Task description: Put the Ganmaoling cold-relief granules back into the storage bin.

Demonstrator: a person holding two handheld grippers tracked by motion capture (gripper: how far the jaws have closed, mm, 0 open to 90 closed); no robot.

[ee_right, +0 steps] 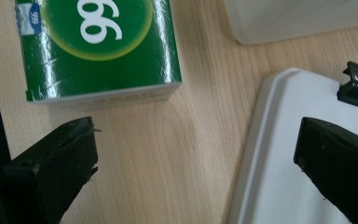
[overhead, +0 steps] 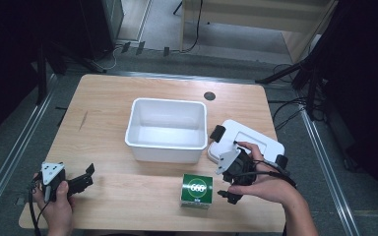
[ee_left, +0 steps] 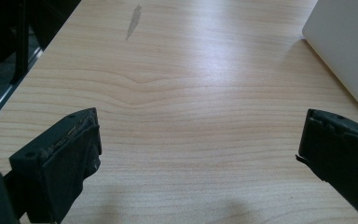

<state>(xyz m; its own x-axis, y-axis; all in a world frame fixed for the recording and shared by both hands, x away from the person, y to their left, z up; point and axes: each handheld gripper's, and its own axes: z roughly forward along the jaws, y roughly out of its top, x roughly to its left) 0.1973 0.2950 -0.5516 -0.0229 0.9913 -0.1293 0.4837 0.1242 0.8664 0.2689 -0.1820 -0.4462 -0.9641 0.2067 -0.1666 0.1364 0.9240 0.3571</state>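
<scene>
Near the lower middle of the high view, a small green cardboard box with a white number printed in a yellow-green circle [overhead: 197, 190] stands on the pale wooden desk [overhead: 128, 196], just below the empty white rectangular plastic bin [overhead: 167, 129] that sits at the centre. To the right of the bin lies its flat white plastic lid with black clips [overhead: 248, 140]. The right gripper [overhead: 226, 167] hovers between box and lid, its jaws spread as wide as they go and holding nothing; in the right gripper view one jaw hangs over bare wood just below the box [ee_right: 98, 46] and the other over the lid [ee_right: 279, 163], with the bin corner [ee_right: 298, 18] at the upper right. At the lower left of the high view the left gripper [overhead: 86, 178] is low over the desk, well apart from everything; in the left gripper view its jaws stand wide open over bare wood, with the bin's wall [ee_left: 349, 46] at the upper right edge.

Judging from this, the step in hand looks like the approach to the box, which is not yet gripped and not yet in the bin. The next move calls for shifting the right gripper toward the box so both jaws straddle its sides, closing squarely on the cardboard without crushing it, then lifting clear of the bin's rim
</scene>
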